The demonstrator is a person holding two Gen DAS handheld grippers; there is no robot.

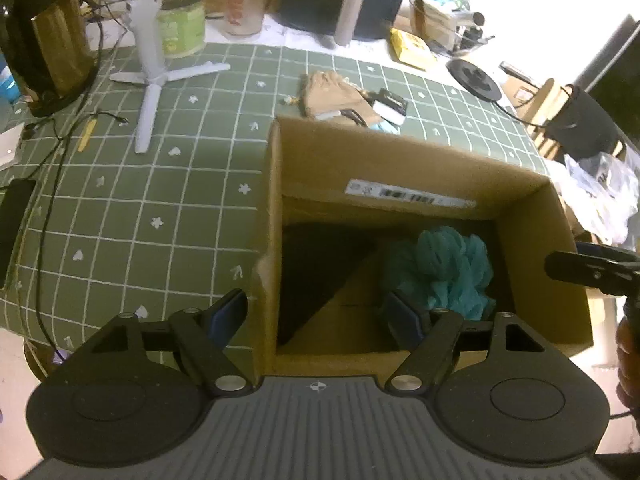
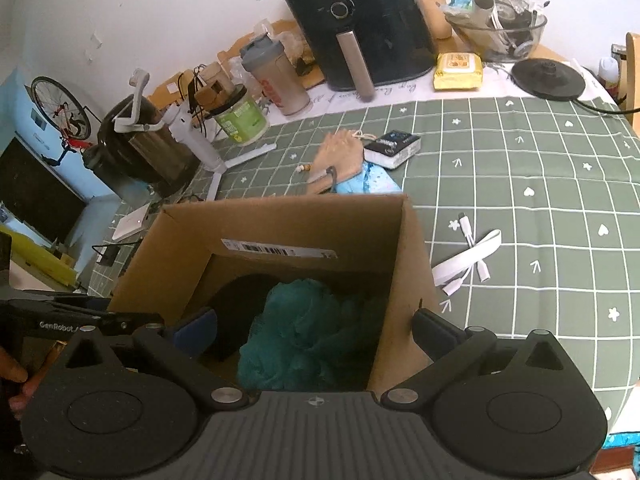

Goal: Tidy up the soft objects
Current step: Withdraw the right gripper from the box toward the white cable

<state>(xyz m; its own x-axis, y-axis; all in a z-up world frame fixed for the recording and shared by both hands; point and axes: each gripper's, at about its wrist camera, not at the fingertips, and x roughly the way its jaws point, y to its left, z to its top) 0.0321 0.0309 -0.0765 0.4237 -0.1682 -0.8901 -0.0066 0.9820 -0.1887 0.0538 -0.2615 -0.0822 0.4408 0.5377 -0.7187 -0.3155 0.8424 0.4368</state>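
Fluffy teal bath sponge (image 2: pixel 304 336) lay inside the brown cardboard box (image 2: pixel 280 224); both jaws stood apart, empty. Tan cloth glove (image 2: pixel 340 156), maybe soft, waited on the worktop.

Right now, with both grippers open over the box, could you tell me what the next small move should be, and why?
Probably lift the right gripper out and head for the tan pouch behind the box. The teal pouf already lies inside, neither gripper holds anything, and the pouch looks like the nearest soft thing on the table.
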